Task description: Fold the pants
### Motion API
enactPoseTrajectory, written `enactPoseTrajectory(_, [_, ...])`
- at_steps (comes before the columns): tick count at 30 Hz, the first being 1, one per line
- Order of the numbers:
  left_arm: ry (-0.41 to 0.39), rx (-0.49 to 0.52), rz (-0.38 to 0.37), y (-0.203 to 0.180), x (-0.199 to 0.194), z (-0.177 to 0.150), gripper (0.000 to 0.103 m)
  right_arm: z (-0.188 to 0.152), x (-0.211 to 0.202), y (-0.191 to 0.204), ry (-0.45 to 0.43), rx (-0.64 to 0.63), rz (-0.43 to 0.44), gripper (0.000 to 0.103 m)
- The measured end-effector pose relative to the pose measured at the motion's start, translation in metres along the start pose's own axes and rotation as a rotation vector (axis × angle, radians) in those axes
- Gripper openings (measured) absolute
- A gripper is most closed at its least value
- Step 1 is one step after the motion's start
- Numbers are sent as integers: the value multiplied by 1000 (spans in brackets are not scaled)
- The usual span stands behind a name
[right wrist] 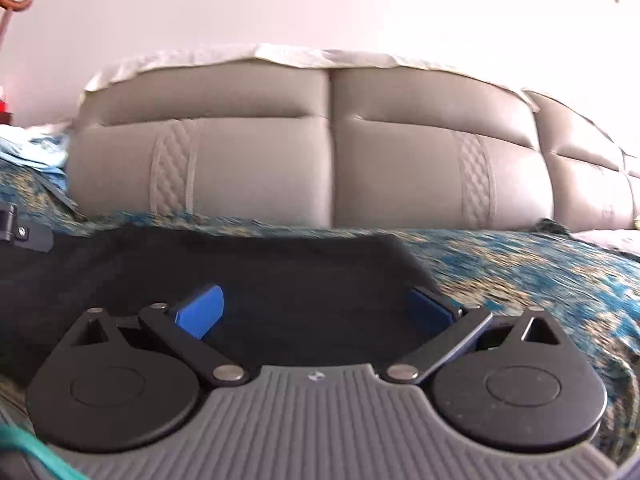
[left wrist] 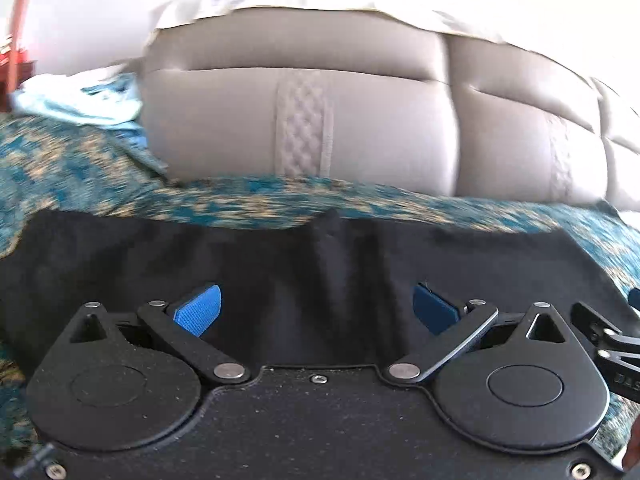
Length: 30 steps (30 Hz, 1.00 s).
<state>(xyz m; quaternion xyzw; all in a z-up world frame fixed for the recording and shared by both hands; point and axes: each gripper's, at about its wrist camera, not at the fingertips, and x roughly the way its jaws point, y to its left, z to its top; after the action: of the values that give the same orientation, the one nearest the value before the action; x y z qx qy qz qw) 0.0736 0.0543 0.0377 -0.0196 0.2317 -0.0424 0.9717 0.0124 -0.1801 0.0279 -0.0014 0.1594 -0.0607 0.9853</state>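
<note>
Pants lie dark on the patterned bedspread; left gripper and right gripper both gape wide above them.

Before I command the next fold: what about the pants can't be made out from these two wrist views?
- Pants: near part hidden under the left gripper body, left wrist view.
- Right wrist view: near part covered by the right gripper; left side cut off by the frame edge.
- Fold state, waistband or legs: dark fabric shows little detail.
- Bedspread: motion-blurred.

Teal-and-gold patterned bed cover, black pants spread flat directly on it, near the grey padded headboard.
</note>
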Motion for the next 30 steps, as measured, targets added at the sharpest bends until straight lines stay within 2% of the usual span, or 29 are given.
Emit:
enactPoseTrajectory(6, [-8, -57, 123, 48, -9, -3, 103, 7, 10, 27, 2, 7, 92, 103])
enactPoseTrajectory(13, [-17, -76, 240, 96, -24, -13, 103, 4, 17, 71, 34, -88, 199, 103])
enactPoseTrajectory(25, [9, -220, 376, 169, -39, -30, 103, 1, 22, 94, 105, -189, 268, 103])
enactPoseTrajectory(30, [18, -291, 393, 188, -39, -31, 103, 3, 28, 94, 148, -176, 296, 103])
